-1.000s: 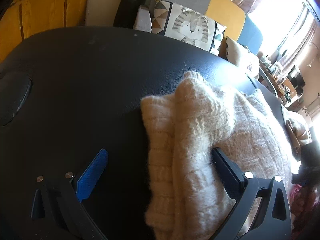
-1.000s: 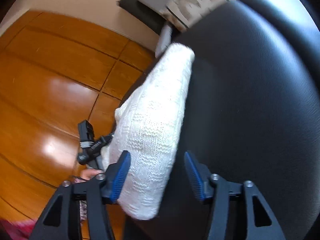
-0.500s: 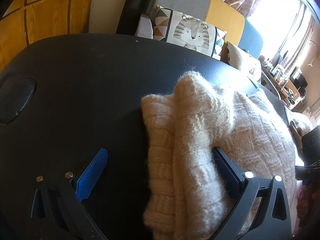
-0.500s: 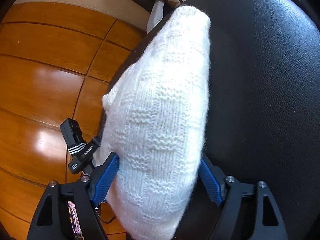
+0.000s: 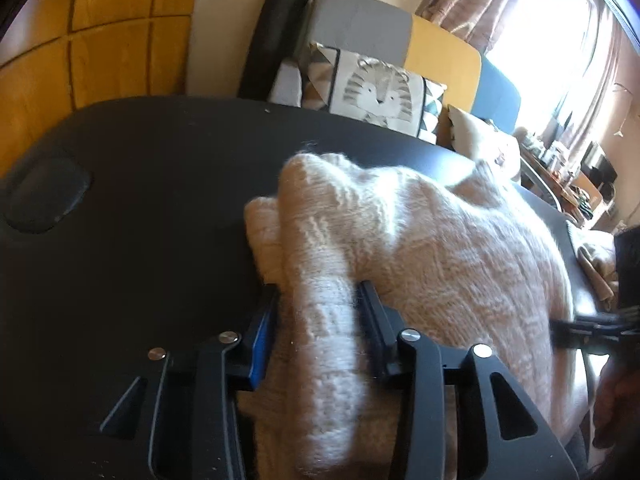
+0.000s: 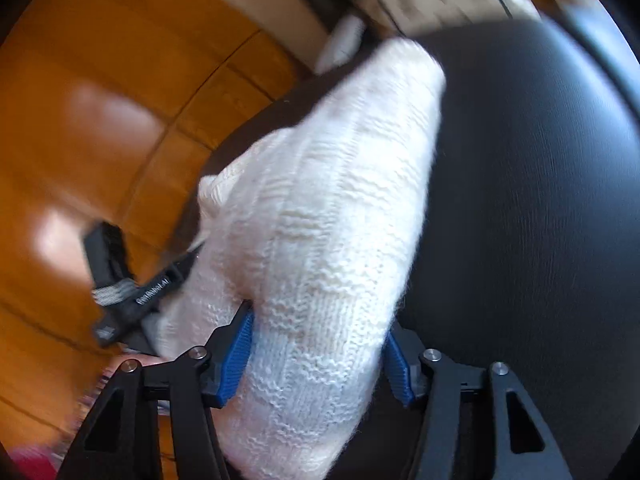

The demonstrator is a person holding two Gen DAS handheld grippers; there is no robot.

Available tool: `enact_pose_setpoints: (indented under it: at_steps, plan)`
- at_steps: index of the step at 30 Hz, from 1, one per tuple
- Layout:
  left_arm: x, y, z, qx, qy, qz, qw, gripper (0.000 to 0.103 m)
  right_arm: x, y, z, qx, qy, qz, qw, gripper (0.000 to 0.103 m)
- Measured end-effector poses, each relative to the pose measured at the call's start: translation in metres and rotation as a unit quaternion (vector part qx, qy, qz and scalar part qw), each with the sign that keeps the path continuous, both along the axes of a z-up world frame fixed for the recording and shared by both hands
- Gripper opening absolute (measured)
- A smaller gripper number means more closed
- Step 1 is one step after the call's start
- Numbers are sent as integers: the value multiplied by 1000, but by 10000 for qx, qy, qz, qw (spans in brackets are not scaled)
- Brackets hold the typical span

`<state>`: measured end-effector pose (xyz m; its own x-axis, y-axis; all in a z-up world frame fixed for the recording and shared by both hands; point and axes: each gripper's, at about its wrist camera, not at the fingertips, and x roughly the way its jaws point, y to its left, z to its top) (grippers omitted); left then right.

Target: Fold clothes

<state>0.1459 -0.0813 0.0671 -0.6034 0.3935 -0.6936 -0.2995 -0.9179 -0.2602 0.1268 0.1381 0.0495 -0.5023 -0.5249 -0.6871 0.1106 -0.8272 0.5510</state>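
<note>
Blue pads line the left tongs, whose jaws are closing on a thick roll of cream knit sweater that fills the gap between them, the pads pressed into the wool at lower centre of the left view. The right tongs are closing too, and their blue pads squeeze a fold of the same sweater at the bottom middle of the right view. From there the knit runs up toward the upper centre of that frame, lifted in a hump above the black padded surface. In the left view the sweater spreads from the centre to the right across the same surface. Beyond its far edge, at the top of the left frame, stands a sofa with a tiger-print cushion. Orange wooden floor fills the left side of the right view.
</note>
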Motion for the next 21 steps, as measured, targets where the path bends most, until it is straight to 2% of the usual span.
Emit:
enact_pose_setpoints:
  at_steps: [3, 6, 9, 10, 11, 13, 15, 16, 18, 19, 21]
  plan:
    - [8, -24, -6, 487, -192, 310, 9981, 40, -5, -13, 13, 563, 307, 210, 9977, 56]
    - [16, -50, -13, 671, -291, 604, 9955, 41, -10, -16, 13, 635, 334, 339, 9968, 56]
    - [2, -72, -18, 731, -473, 916, 9920, 71, -15, -13, 9, 511, 242, 454, 9974, 56]
    - [-1, -76, -19, 805, -589, 1023, 9897, 89, -16, -10, 6, 395, 173, 467, 9980, 57]
    - [-3, -81, -19, 936, -696, 1095, 9871, 93, -18, -6, 1, 211, 82, 441, 9988, 58]
    - [-8, -90, -18, 1296, -787, 1050, 9828, 93, -19, 1, -11, -255, -122, 368, 9989, 61]
    - [-18, -85, -17, 1260, -944, 907, 9834, 98, -21, 11, -24, -768, -306, 309, 9961, 63]
    - [-21, -78, -15, 1067, -943, 772, 9868, 102, -20, 15, -29, -950, -332, 293, 9945, 62]
    - [-24, -59, -13, 458, -859, 519, 9939, 103, -18, 17, -31, -1035, -200, 311, 9939, 62]
    - [-25, -51, -13, 328, -790, 451, 9953, 102, -15, 16, -31, -998, -111, 331, 9944, 62]
    - [-22, -45, -14, 491, -686, 387, 9957, 90, -10, 15, -31, -951, 82, 342, 9948, 62]
